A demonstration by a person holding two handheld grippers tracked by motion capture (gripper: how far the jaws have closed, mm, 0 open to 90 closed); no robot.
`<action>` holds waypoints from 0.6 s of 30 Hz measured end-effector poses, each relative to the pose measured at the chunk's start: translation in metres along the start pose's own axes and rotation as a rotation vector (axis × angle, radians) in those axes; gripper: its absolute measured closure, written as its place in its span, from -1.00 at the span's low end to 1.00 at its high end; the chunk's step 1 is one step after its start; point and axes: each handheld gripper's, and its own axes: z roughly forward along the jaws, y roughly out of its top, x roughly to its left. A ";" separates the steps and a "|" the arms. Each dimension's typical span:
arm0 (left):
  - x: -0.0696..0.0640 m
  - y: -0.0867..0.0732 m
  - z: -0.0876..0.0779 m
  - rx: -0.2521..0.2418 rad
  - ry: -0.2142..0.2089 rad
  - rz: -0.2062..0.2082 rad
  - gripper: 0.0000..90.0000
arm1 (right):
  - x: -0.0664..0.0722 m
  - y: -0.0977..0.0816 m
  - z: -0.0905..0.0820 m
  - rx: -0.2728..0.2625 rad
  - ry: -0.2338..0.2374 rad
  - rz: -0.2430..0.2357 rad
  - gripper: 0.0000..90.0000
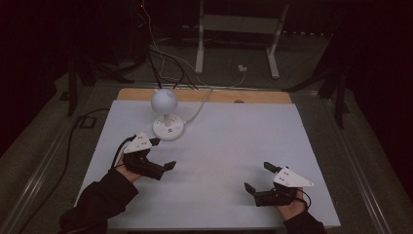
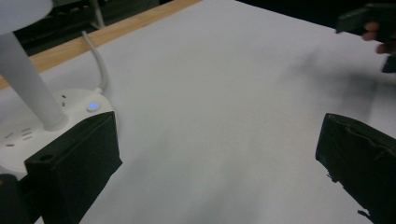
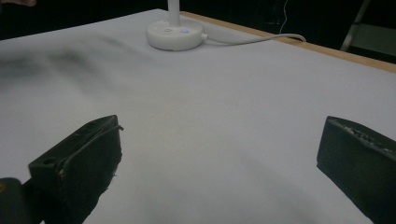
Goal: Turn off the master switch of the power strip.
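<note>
Dim room, dark walls. Grey floor (image 1: 44, 146) with loose cables (image 1: 168, 61). White metal stand (image 1: 238, 29) behind white-topped table (image 1: 243, 146), wooden far edge (image 1: 253, 96).

My white lamp (image 1: 164, 105) stands upright in the upper left of the high view: a round globe head on a slim stem, a round base (image 1: 168, 127) with sockets, a small blue light (image 2: 93, 106) glowing.

Left tool (image 1: 162, 153) and right tool (image 1: 256, 176) are each showing black bodies with two blocky black jaws, and are carrying a pale grey three-cornered plate on top. Both forearms are wearing dark sleeves (image 1: 100, 200); a black cable is trailing from each tool.
</note>
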 end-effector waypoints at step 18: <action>0.005 0.016 0.032 -0.020 0.132 -0.030 -0.99 | -0.001 0.000 -0.001 -0.008 0.003 0.008 -1.00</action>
